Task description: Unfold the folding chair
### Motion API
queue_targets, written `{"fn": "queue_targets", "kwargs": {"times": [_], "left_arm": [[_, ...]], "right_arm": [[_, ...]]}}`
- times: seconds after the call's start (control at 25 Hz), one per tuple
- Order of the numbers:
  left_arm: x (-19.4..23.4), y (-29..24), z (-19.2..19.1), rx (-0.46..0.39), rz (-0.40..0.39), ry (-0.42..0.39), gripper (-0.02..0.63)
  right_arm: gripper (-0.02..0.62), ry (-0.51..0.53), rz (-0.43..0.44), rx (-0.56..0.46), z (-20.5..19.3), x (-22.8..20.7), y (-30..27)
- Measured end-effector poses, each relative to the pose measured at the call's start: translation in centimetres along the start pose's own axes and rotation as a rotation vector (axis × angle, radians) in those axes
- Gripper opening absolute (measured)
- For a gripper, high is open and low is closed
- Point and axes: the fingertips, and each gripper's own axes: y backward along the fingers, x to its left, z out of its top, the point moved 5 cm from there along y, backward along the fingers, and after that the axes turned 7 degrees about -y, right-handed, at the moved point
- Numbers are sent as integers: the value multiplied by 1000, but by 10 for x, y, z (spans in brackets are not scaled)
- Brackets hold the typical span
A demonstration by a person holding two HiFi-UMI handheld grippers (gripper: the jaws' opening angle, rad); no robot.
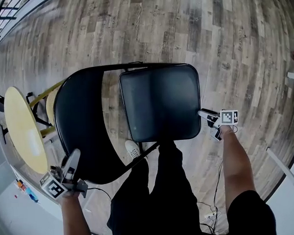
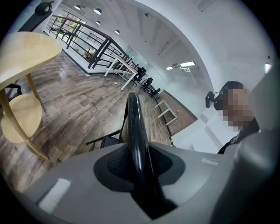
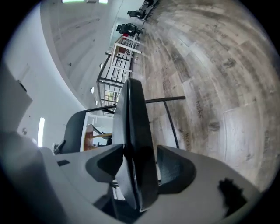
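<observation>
Folding chair (image 1: 132, 105): black, standing on a grey-brown wood-plank floor (image 1: 206, 35), partly opened out. Thin black tube frame.

Backrest (image 1: 82, 126): smooth, glossy, curved panel with a rounded outline. Seen edge-on from the left hand-held gripper (image 2: 140, 162), it is a thin, shiny ridge running straight away from the jaws.

Seat (image 1: 161, 102): padded, matte black, a rounded square with a soft rolled edge. It lies to the right of the backrest, with bare floor showing between the two.

Left hand-held gripper (image 1: 73, 159): narrow, with both grey ribbed pads closed on the backrest's lower rim. The panel extends up and ahead of it.

Right hand-held gripper (image 1: 203, 113): jaws wide. The seat's right edge (image 3: 135, 144) sits between them. In the right gripper view (image 3: 140, 164) the seat lies against the left pad and a gap shows at the right pad, so there is no clamp.

Round table (image 1: 24, 128): pale yellow, smooth top, with a smaller disc shelf (image 2: 19, 118) below it on slim legs. It stands just beyond the left hand-held gripper, on the far side of the backrest.

The person's dark trousers and a white shoe (image 1: 132, 149) are between the two hand-held grippers.
</observation>
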Motion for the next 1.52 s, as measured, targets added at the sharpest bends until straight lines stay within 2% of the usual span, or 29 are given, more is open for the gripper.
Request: {"fn": "queue_targets", "kwargs": {"times": [0.2,0.36,0.52,0.84,1.04,1.16,1.36,1.52], "left_arm": [[-3,-2,1,4,8,1,95],[-4,-1,-4,4,0,12,98],[3,-2,-8,-16,2,-2,98],[8,-4,-9,-17,36,-59,86],[5,-5,-11,-20,26,-44,86],[7,-6,-13,14,32,-51,95],[8,-1,-15,56,145,-133,162],[-1,22,-10,18,233,-184,179]], "right_arm": [[245,7,-250,-119,22,15,37],[245,38,-308,-85,23,45,50],[245,95,-316,-60,30,80,47],[244,123,-256,-94,1,119,48],[244,109,-262,-109,-34,124,61],[244,118,-262,-119,-61,135,65],[244,140,-218,-125,-101,168,72],[244,96,-175,-192,-120,199,84]]}}
